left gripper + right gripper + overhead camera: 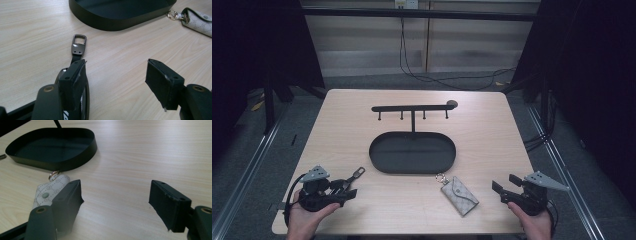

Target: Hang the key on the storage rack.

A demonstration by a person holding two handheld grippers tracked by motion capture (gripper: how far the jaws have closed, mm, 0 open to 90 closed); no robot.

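Dark curtains and a grey floor with trailing cables surround a pale wooden counter (362, 107), and the layout suggests a tidy-up job: small things lie near the front edge, with a stand behind them ready to take them. A black key strap (79, 47) lies just ahead of the left tongs (351, 186), its metal loop pointing away from them, so it is easy to reach. The left tongs (117, 75) stand apart with nothing between them; the strap sits beside the left-hand jaw rather than in the gap. A pale patterned key pouch (459, 195) lies between the two hands, nearer the right tongs (504, 184), its ring (53, 175) turned toward the black oval tray (382, 162). The right tongs (116, 195) are apart too and hold nothing; the pouch lies off beside one jaw.

Behind the tray rises a bar with four hooks (412, 108), probably meant for the loop and ring. Nothing lies between tongs and things; the tray wall stands between them and the hooks.
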